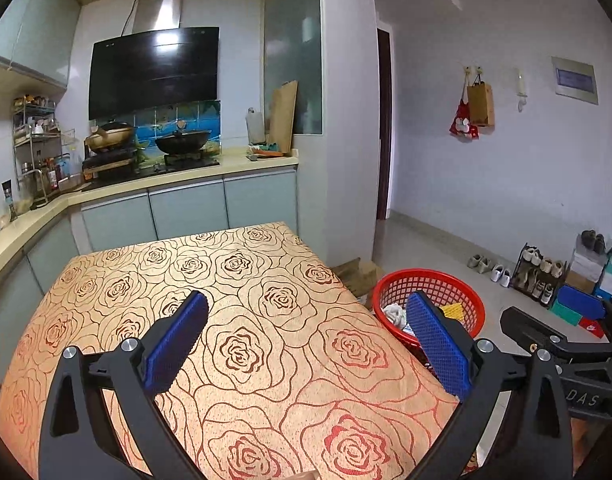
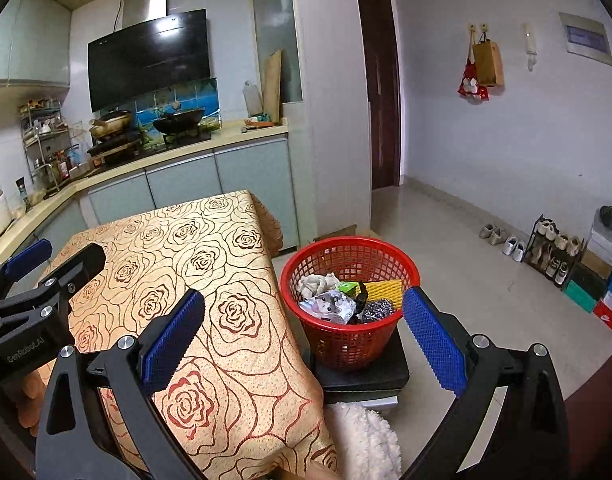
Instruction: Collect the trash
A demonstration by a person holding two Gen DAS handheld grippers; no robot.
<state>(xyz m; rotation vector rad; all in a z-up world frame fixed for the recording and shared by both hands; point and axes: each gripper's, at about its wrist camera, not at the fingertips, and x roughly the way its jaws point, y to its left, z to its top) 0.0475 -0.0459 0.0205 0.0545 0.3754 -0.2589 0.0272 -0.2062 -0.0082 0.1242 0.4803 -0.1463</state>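
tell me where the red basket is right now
The red basket sits on a dark block on the floor just off the table's right edge, mid-frame in the right wrist view, with trash inside.

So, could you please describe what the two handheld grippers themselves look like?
Both match: the left gripper and right gripper have black angular plastic arms with silver round bolts, each ending in a flat blue finger pad with a ridged, textured face. White lettering marks the black bodies. No cables or sleeves show.

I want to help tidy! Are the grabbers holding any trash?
No. The left hand-held gripper and right hand-held gripper are both open, holding nothing.
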